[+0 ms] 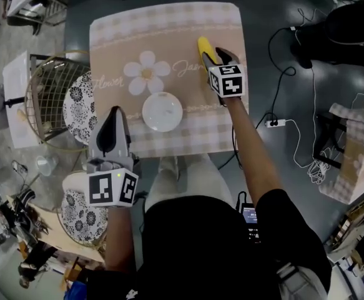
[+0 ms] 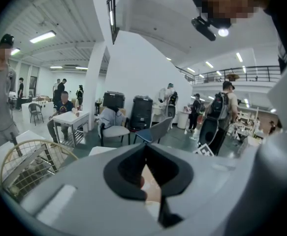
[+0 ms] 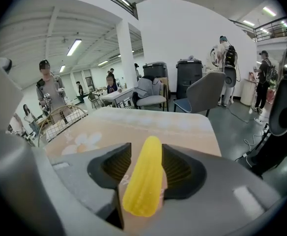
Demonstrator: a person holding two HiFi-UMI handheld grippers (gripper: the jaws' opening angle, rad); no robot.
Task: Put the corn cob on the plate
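Corn [image 3: 143,181] lies lengthwise between the spread jaws of the right gripper [image 3: 145,156], with a gap at the left pad, on the far right of the table [image 1: 169,24]. The plate [image 1: 162,111] sits well apart, mid-table. The left gripper [image 1: 113,114], jaws pressed together and empty, hangs by the near left corner.

The person wears a black short-sleeved shirt [image 1: 213,242] and pale trousers [image 1: 183,179], both toward 6 o'clock in the head view. The left gripper [image 1: 114,114], at 8 o'clock, and the right gripper [image 1: 218,57], at 1 o'clock, have grey shells with black jaw pads. Each carries a white cube with black square markers.
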